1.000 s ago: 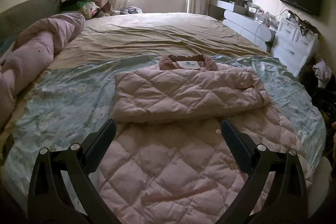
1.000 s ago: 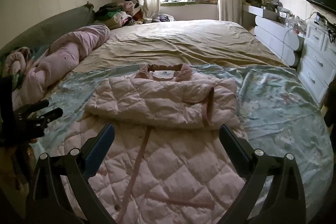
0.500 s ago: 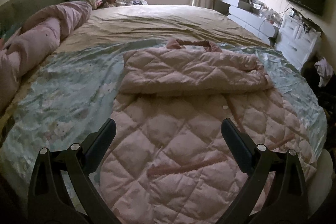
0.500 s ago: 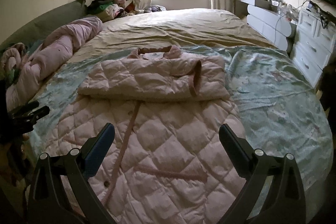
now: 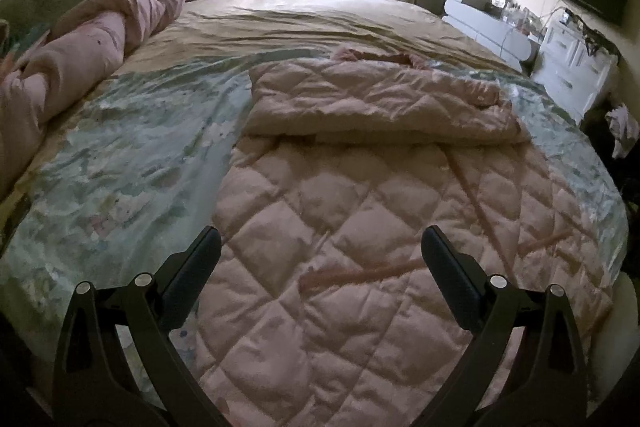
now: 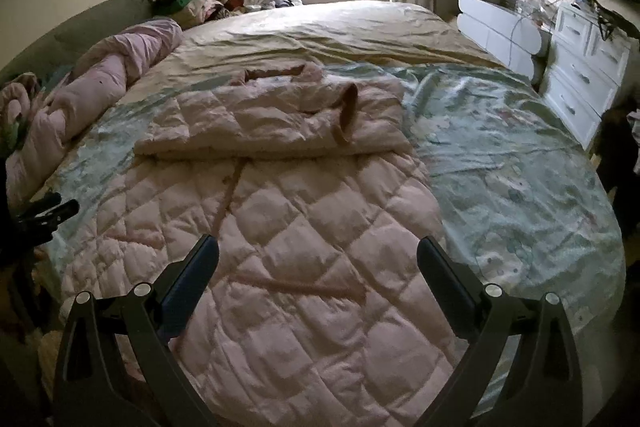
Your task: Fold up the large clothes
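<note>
Both the left gripper point(image 5: 320, 247) and the right gripper point(image 6: 318, 255) are spread wide and hold nothing. The pink coat point(image 5: 360, 227) lies in the middle of the frame on the bed point(image 5: 120, 155), sleeves already folded across. I think each gripper should pinch one hem corner, then lift together evenly. The hem is cut off at the lower edge.
</note>
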`<state>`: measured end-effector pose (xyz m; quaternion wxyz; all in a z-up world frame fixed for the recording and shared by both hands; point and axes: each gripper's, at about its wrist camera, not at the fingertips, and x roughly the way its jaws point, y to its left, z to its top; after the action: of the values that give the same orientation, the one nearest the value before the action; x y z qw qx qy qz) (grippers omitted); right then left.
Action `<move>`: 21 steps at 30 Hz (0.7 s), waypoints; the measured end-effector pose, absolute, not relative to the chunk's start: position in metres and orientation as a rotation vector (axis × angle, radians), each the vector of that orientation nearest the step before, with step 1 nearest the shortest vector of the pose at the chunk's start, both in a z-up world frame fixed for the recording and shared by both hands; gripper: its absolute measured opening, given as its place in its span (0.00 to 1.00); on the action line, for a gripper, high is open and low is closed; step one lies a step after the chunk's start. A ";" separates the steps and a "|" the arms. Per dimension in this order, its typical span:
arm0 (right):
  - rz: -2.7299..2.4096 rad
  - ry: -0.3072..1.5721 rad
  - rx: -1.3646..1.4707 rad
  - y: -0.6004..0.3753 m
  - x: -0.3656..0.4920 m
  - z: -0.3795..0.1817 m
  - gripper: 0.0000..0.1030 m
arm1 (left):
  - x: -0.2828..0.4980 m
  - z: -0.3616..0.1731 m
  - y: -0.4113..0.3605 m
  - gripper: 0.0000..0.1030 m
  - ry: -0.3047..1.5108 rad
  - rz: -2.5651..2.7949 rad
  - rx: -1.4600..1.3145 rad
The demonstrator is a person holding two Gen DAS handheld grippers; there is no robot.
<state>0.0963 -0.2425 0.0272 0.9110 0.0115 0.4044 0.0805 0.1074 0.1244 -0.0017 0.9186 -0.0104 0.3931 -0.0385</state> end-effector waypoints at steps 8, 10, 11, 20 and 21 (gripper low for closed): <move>0.124 0.865 0.027 -0.266 0.081 0.012 0.96 | 0.091 -0.021 0.139 0.91 0.845 -0.050 -0.030; 0.116 0.872 0.037 -0.272 0.078 0.008 0.96 | 0.086 -0.027 0.143 0.91 0.855 -0.038 -0.033; 0.113 0.874 0.038 -0.274 0.077 0.006 0.96 | 0.084 -0.029 0.145 0.91 0.859 -0.034 -0.037; 0.105 0.901 0.039 -0.289 0.070 -0.008 0.96 | 0.066 -0.043 0.165 0.91 0.903 -0.002 -0.046; 0.102 0.904 0.041 -0.290 0.069 -0.009 0.96 | 0.063 -0.044 0.168 0.91 0.910 0.001 -0.049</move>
<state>0.0693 -0.2905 -0.0090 0.8980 0.0196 0.4367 0.0494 0.0631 0.1685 -0.0445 0.8979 -0.0238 0.4395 0.0005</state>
